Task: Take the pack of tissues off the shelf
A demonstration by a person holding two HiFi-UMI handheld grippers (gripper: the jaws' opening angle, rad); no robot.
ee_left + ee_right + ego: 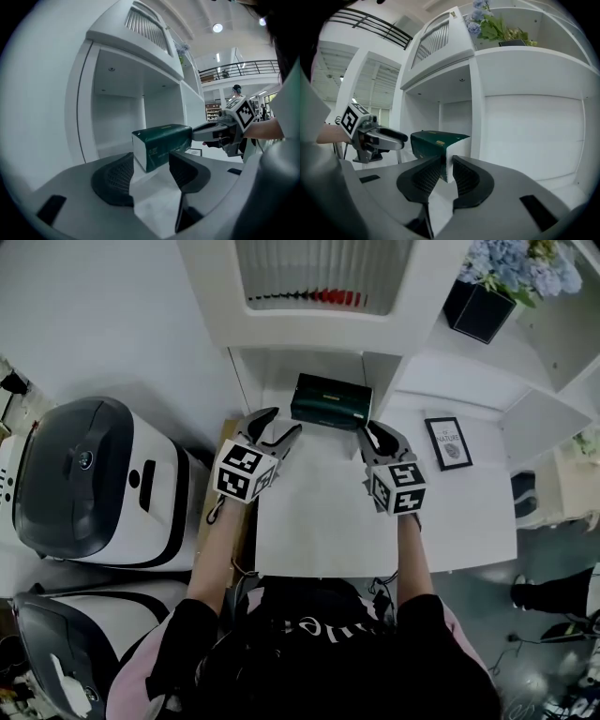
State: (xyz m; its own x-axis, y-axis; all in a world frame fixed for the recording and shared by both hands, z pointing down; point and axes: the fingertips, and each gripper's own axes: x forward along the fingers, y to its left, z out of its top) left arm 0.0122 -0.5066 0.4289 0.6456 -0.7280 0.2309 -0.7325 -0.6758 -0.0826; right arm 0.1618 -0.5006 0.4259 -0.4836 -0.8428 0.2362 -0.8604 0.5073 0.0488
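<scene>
At the mouth of the lower compartment of the white shelf unit [309, 334], the dark green rectangular pack of tissues [331, 401] lies lengthwise across the opening, just behind the white tabletop [323, 521] on which the person works. The right gripper [370, 433] reaches in from the right; in the right gripper view its jaws stand close together with the white end of the pack [433, 140] nipped between the ribbed black pads, so the right gripper [446, 161] is clamped on that end. From the left gripper view the same grip shows from the other side, the right gripper [206, 133] meeting the far end of the pack [161, 143]. The left gripper [284, 423] sits just beside the pack's left end with its jaws spread wide; in its own view the left gripper [151, 161] has the near end of the pack showing in the gap, and neither pad presses on it. On the tabletop to the right a small black-framed picture [448, 442] lies flat, well apart from the grippers, and a black pot of blue flowers [511, 273] stands on a higher shelf
</scene>
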